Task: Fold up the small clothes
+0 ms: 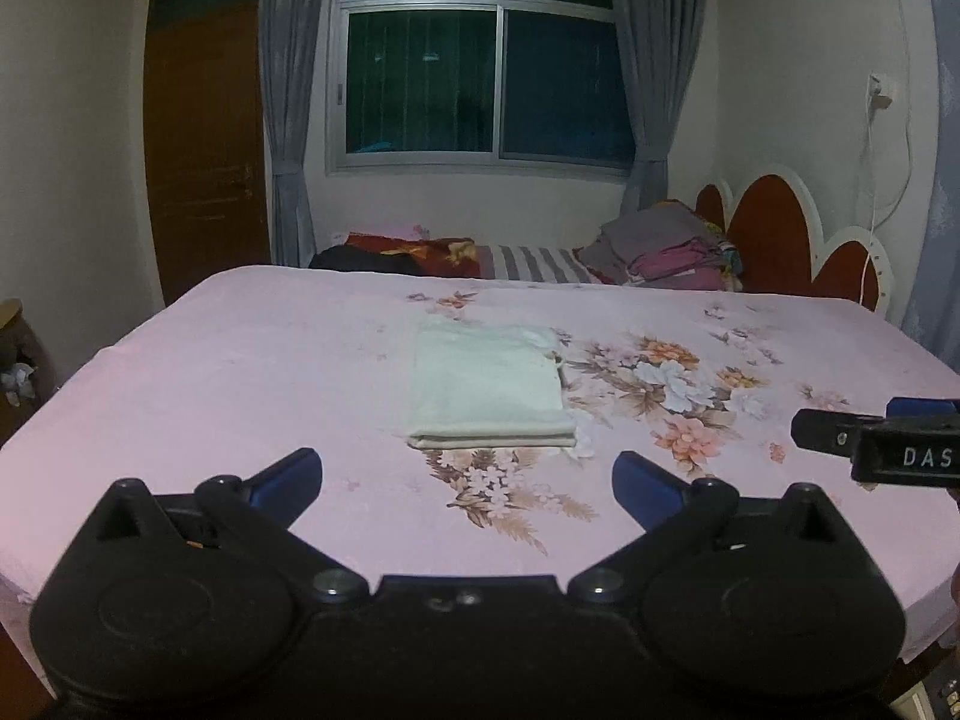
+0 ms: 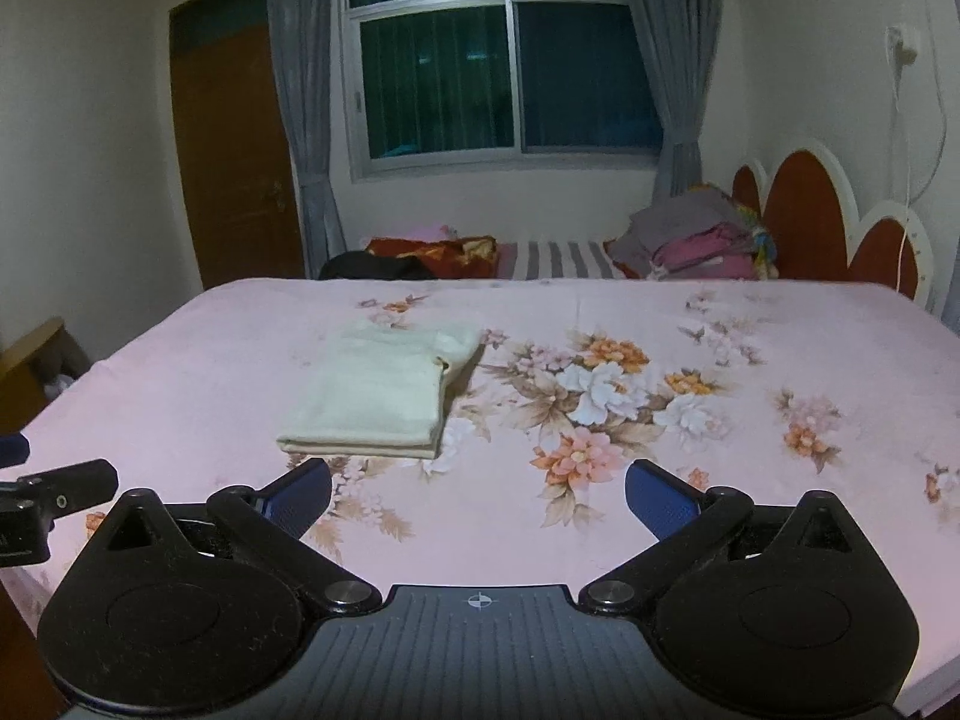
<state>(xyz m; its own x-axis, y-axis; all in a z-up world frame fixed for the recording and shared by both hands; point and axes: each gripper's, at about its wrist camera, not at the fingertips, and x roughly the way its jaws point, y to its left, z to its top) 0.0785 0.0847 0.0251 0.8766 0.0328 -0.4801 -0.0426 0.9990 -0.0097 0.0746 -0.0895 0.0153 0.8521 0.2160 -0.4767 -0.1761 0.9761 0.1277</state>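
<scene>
Left wrist view: your left gripper [image 1: 467,480] has its jaws spread wide with nothing between them, only floral bedsheet [image 1: 240,372] below. Right gripper [image 2: 477,495] is the same: blue pads far apart, empty. You're holding no cloth with either one.

The folded garment [image 1: 489,387] is a pale, off-white rectangle lying flat on the sheet, near the middle of the bed and toward its left half, beside the big flower print [image 2: 600,390]. From your left gripper it sits straight ahead, just past the fingertips. From your right gripper the same garment [image 2: 375,399] lies ahead and off to the left. So your left hand is the better aligned one; the right has to cross inward to reach it.

Long axis runs away from you, toward the window [image 1: 480,72]. The doubled, layered edge is the near short side, facing both grippers. A small tag or loop shows at the right edge.

Judging by the neat stacked layers, this piece looks folded, or one fold short of it. Any further fold would likely bring the near edge toward the far one, each gripper taking a near corner.

A pile of other clothes [image 1: 666,252] sits at the far side by the headboard [image 1: 774,234], well apart from both grippers.
</scene>
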